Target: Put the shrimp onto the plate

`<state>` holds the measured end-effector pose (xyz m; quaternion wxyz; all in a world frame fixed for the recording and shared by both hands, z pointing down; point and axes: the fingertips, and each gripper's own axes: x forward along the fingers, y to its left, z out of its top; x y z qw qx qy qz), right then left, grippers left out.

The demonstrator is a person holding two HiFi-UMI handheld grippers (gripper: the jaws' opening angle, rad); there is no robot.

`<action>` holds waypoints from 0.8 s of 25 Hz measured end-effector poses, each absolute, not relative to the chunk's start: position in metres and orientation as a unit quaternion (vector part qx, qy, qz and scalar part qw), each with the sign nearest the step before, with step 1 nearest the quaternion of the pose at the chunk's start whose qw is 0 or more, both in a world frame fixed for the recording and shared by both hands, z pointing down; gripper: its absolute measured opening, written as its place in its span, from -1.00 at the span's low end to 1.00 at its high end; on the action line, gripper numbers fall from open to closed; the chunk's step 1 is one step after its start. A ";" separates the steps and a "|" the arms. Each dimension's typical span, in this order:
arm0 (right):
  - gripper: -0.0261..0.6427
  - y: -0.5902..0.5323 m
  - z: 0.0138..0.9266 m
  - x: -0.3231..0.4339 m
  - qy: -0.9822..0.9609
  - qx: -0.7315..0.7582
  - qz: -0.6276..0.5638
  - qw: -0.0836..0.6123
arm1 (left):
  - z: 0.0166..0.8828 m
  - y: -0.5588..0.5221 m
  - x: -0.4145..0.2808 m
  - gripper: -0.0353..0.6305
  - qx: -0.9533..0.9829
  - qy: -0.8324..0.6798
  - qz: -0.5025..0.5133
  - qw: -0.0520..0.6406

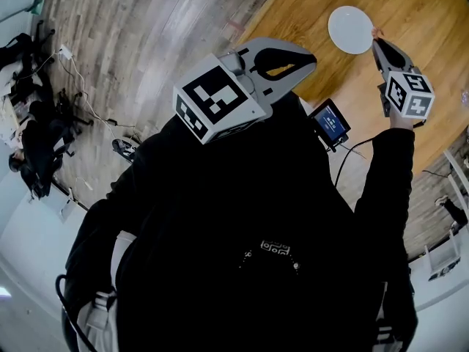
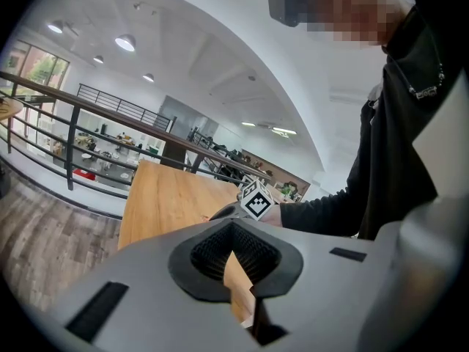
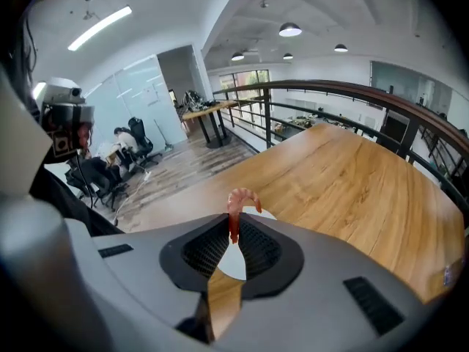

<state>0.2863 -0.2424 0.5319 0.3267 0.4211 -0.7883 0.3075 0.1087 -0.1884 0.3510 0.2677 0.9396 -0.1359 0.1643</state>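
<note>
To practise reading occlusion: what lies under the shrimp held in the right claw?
The white plate on the wooden table shows below the shrimp. The right claw hides most of the plate with its body in the right gripper view.

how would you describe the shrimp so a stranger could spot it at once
Look at the big wooden table and find the round white plate on it. Near the plate, the right hand-held gripper pinches the shrimp: the only pink, curled thing there.

An open-plan office on a mezzanine; railing (image 3: 352, 86), desk (image 3: 207, 111), office chairs (image 3: 139, 145), ceiling lights (image 3: 289, 29).
</note>
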 end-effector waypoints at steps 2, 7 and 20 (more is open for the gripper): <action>-0.76 -0.240 0.550 0.287 -0.783 0.412 0.305 0.353 | 0.354 -0.188 0.108 -0.90 0.940 -0.134 0.172 0.261; -0.76 -0.237 0.580 0.284 -0.774 0.396 0.312 0.383 | 0.354 -0.189 0.100 -0.90 0.938 -0.148 0.173 0.262; -0.76 -0.218 0.647 0.284 -0.743 0.377 0.316 0.454 | 0.353 -0.179 0.092 -0.90 0.935 -0.167 0.178 0.256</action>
